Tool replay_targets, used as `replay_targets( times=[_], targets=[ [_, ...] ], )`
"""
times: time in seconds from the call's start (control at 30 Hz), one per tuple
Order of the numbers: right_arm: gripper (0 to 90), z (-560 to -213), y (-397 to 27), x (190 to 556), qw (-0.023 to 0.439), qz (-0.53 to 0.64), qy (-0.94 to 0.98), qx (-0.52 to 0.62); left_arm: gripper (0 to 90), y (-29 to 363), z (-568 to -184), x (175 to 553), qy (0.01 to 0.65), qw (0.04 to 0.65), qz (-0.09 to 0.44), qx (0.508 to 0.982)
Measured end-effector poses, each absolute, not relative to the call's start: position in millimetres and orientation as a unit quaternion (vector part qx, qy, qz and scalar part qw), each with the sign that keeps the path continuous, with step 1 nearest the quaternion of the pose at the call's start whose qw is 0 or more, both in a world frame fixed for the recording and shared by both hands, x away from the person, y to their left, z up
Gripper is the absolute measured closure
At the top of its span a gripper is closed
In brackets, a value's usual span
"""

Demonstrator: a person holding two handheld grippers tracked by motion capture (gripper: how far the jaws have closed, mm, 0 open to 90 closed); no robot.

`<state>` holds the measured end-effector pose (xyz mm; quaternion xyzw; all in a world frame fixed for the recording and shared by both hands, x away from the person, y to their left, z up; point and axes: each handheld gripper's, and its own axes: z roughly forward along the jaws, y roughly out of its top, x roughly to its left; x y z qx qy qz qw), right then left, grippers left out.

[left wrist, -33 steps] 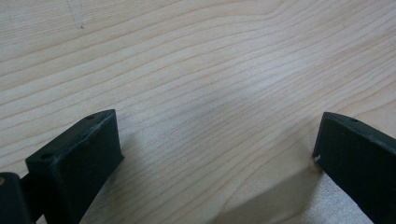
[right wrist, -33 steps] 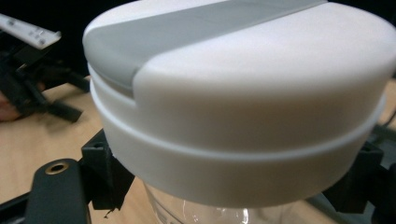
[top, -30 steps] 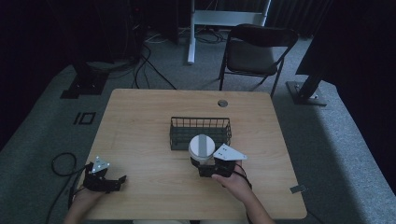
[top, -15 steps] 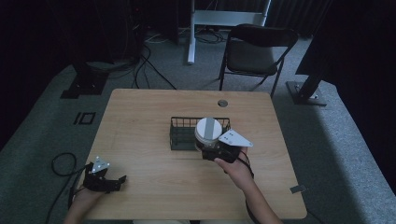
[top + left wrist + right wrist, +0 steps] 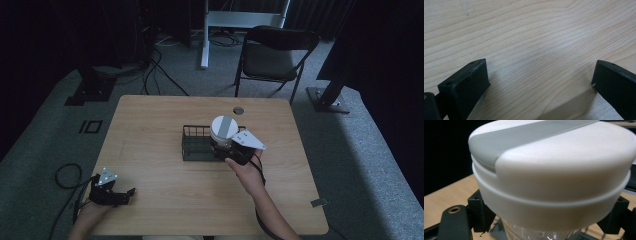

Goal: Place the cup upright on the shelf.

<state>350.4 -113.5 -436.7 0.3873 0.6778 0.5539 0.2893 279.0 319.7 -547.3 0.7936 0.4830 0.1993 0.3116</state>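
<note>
Jar now over wire basket.

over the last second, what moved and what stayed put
The right gripper, shut on the jar, carried it away from the person, from the table in front of the basket to above the basket's right end. The left gripper stayed open at the table's near left corner; the basket did not shift.
</note>
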Motion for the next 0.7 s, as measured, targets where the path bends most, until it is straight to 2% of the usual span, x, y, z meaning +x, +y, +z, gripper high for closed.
replay_targets(
  times=[0.7],
  targets=[
    [18.2, -446, -83, 384, 0.354, 0.489, 0.651, 0.461, 1.2, 320, -547, 279, 0.484, 0.312, 0.199, 0.793]
  ],
)
